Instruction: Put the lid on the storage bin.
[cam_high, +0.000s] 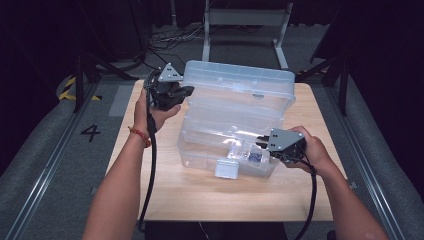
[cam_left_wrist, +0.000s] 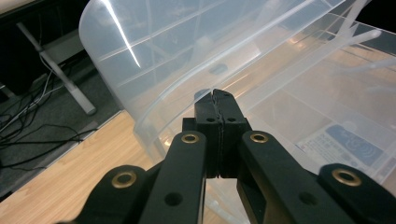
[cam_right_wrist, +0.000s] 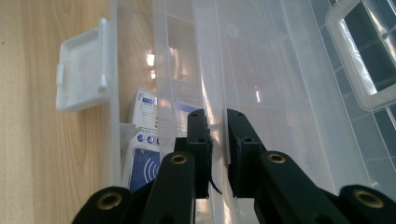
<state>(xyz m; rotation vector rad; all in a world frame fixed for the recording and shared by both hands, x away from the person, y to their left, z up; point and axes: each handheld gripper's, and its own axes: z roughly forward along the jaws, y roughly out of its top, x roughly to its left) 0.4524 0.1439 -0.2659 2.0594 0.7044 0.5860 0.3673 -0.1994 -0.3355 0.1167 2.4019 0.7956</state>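
- Right now a clear plastic storage box (cam_high: 227, 145) sits mid-table on the wooden table (cam_high: 200, 200), its lid (cam_high: 240, 82) swung up and leaning toward the far side.
- My left gripper (cam_high: 172, 92) is at the far-left corner of the box, by the raised lid's left end; my left hand (cam_high: 155, 112) wraps it from below.
- Left gripper view: jaws pressed together, no gap, tips at the curved lid edge (cam_left_wrist: 154, 107); I can't tell if any plastic is pinched between them.
- My right gripper (cam_high: 265, 142) is at the near-right end of the box, right hand (cam_high: 312, 150) behind it.
- Right gripper view: jaws narrow, straddling the box's clear wall (cam_right_wrist: 217, 93), wall running between the pads; a slim gap is left, contact unclear.
- White latch flap (cam_right_wrist: 84, 65) hangs off the box's near front, flipped open over the table.
- Blue-and-white printed packets (cam_right_wrist: 144, 154) lie on the box floor, near-right part.
- Floor left of the table carries a "4" marking (cam_high: 90, 132).
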